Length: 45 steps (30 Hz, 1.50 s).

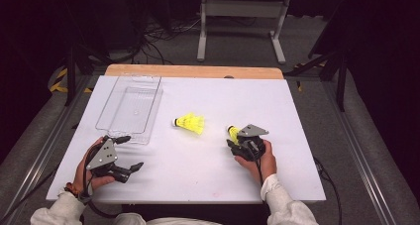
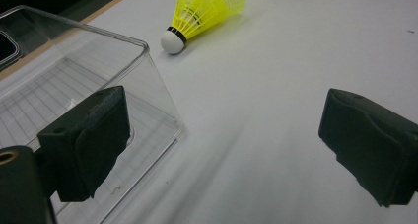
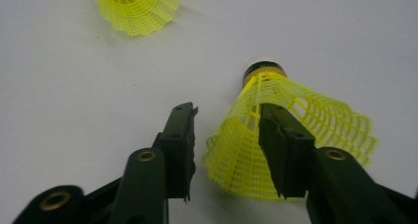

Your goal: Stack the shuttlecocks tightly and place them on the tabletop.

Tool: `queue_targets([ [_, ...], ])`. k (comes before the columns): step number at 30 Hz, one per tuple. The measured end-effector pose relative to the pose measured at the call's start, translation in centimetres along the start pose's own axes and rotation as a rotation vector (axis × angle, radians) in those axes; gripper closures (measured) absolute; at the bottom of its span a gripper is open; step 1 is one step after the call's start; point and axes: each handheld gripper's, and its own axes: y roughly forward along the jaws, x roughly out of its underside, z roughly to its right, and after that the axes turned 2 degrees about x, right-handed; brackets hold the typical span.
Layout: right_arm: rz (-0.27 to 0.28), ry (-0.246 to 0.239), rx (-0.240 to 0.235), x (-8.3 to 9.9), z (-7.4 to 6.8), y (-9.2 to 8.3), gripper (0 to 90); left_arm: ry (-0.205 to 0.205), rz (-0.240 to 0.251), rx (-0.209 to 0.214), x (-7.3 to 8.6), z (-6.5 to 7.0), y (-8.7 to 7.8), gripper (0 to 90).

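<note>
Two yellow shuttlecocks lie on the white table (image 1: 198,175). One shuttlecock (image 1: 190,123) (image 2: 207,9) (image 3: 138,7) rests on its side near the middle, cork pointing left in the high view. The second shuttlecock (image 1: 232,132) (image 3: 325,120) lies at my right gripper (image 1: 236,141) (image 3: 227,110). Its mesh skirt is partly between the jaws: the right jaw lies over the skirt, and a thin gap separates the left jaw from it. My left gripper (image 1: 132,152) (image 2: 222,130) stands wide open with nothing between its jaws, at the near corner of a clear plastic box (image 1: 148,136) (image 2: 148,86).
The clear box is empty and reaches from the near left toward the table's wooden far edge (image 1: 193,71). Beyond the table stand a white metal frame (image 1: 242,17) and loose cables on the floor. Both hands rest near the front edge.
</note>
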Motion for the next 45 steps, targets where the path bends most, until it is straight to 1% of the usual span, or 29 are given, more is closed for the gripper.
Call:
queue_targets([
  [1,-0.003,0.004,0.010,0.0,0.0,0.0,65.0,0.000,0.000,-0.001,0.0,0.0,0.0,6.3],
  [2,0.002,0.011,0.004,0.0,0.1,0.0,69.0,-0.001,0.000,-0.001,0.0,0.0,0.0,6.3],
  [3,0.007,0.016,0.003,0.0,0.1,0.0,74.3,-0.002,0.001,-0.001,0.0,0.0,0.0,6.3],
  [5,0.021,0.016,0.017,0.0,0.3,-0.3,84.3,-0.002,0.000,0.000,0.0,0.0,0.0,6.3],
  [6,0.029,0.017,0.021,0.0,0.4,-0.4,87.9,-0.001,0.001,0.000,0.0,0.0,0.0,6.3],
  [7,0.030,0.019,0.026,-0.1,0.5,-0.5,88.8,-0.001,0.000,0.000,0.0,0.0,0.0,6.3],
  [11,0.038,0.024,0.022,0.0,1.0,-0.7,89.8,-0.002,0.002,0.002,0.0,0.0,0.0,6.3],
  [14,0.057,0.021,0.022,-0.2,1.3,-1.0,89.9,-0.002,0.003,0.002,0.0,0.0,0.0,6.3],
  [17,0.079,0.006,0.007,-0.5,1.4,-1.3,89.9,-0.002,0.005,0.003,0.0,0.0,0.0,6.3],
  [18,0.090,-0.004,-0.008,-0.6,1.4,-1.4,89.9,-0.002,0.005,0.003,0.0,0.0,0.0,6.2],
  [20,0.100,-0.007,-0.009,-0.9,1.5,-1.5,89.9,-0.001,0.003,0.003,0.0,-0.1,0.0,6.2],
  [22,0.115,-0.010,-0.027,-1.3,1.5,-1.5,89.9,-0.002,0.003,0.004,0.0,-0.1,0.0,6.2],
  [23,0.115,-0.010,-0.027,-1.3,1.5,-1.5,89.9,-0.005,0.004,0.005,0.0,0.0,0.0,6.2],
  [27,0.121,-0.034,-0.050,-1.9,1.2,-1.3,89.9,-0.005,0.005,0.006,0.1,0.0,0.0,6.2],
  [35,0.141,-0.053,-0.101,-2.8,0.7,-1.0,89.9,-0.005,0.009,0.004,0.1,-0.1,0.0,6.1],
  [40,0.142,-0.070,-0.132,-3.4,0.1,-0.4,89.9,-0.004,0.008,0.006,0.1,-0.1,0.0,6.1],
  [43,0.134,-0.089,-0.152,-3.8,-0.4,0.0,89.8,-0.005,0.010,0.006,0.1,-0.1,-0.1,6.1],
  [45,0.126,-0.093,-0.166,-3.9,-0.7,0.4,89.8,-0.004,0.010,0.006,0.1,-0.1,-0.1,6.1],
])
